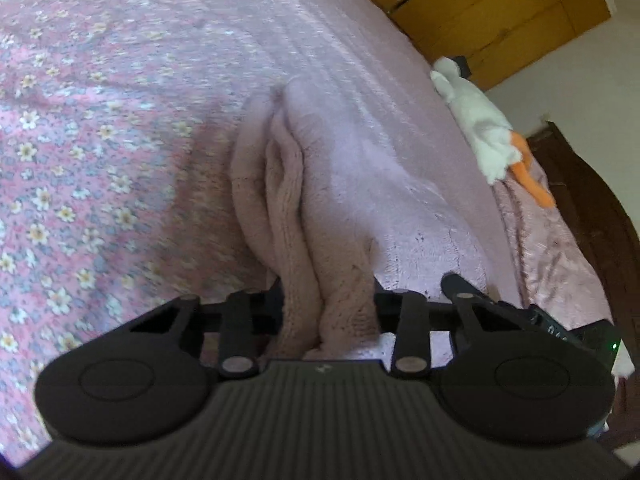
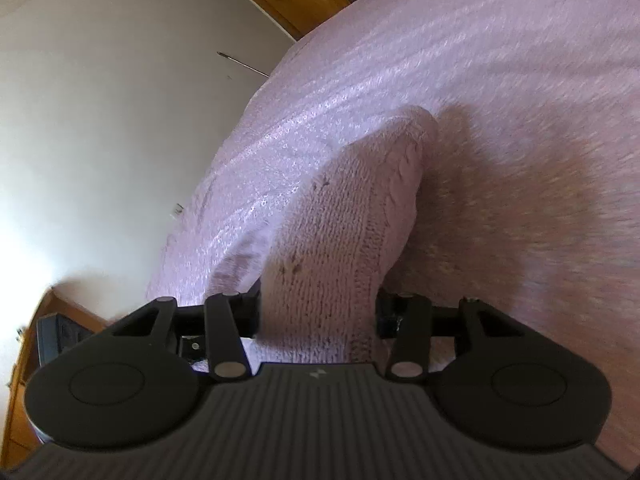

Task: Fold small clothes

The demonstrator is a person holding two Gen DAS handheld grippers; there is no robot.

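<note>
Left wrist view: left gripper [image 1: 328, 304] is clamping bunched pink knit garment [image 1: 280, 216] above the bed [image 1: 120, 120]. Right gripper [image 2: 318, 312] is clamping another portion. Uneven pulling is risking slippage or a crooked fold.

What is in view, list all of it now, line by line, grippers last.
knitted garment: one, dusty pink, bunched in folds, gripped at both ends
bed cover: one, pale pink plush, under the garment
floral sheet: one, pink with small flowers, on the bed beside the cover
plush toy: one, white with orange parts, at the bed's edge
wooden furniture: yellow-brown, beyond the bed
left gripper: black, shut on the garment
right gripper: black, shut on the garment
</note>
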